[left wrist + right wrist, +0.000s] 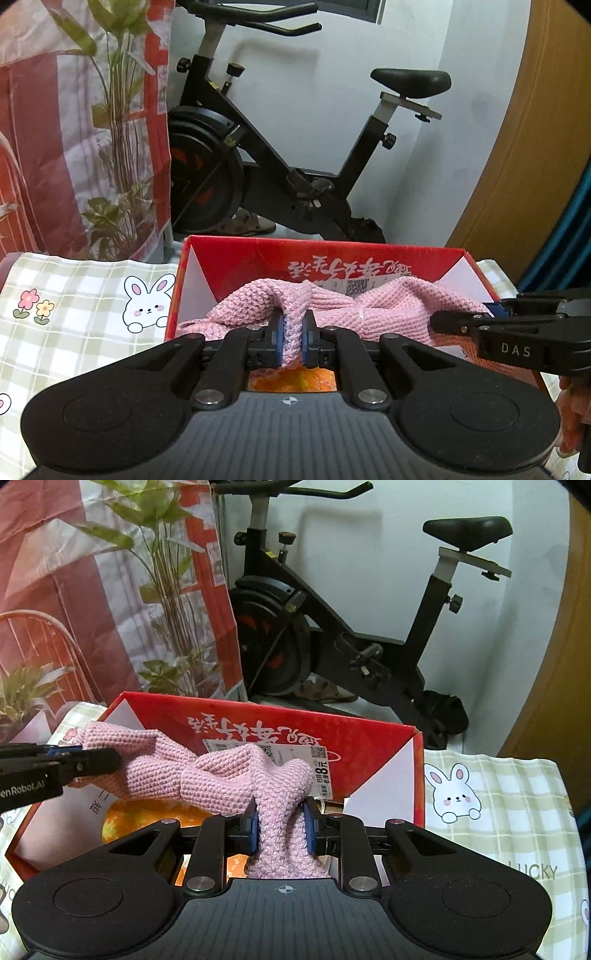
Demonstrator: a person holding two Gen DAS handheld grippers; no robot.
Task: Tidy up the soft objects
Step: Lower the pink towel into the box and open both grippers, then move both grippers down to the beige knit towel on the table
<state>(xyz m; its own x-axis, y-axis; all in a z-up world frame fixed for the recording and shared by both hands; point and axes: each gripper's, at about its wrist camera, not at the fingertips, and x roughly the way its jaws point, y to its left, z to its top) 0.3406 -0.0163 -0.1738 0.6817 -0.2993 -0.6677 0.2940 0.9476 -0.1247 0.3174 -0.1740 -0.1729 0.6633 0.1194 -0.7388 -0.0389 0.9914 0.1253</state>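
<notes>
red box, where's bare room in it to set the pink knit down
Free: the orange floor between the box's left wall and the right gripper. The checked cloth right of the red box is bare too. Crowded: mid-box, where the pink knit hangs between both grippers, left gripper included.

A black exercise bike [280, 147] stands against a pale wall [332, 92]. Left of the bike hangs a red-and-white printed sheet [74, 129] showing plants; right of it curves a wooden panel [517, 166]

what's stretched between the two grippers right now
A pink knitted cloth spans from the left gripper to the right gripper over the open red box; clearest in the right wrist view.
</notes>
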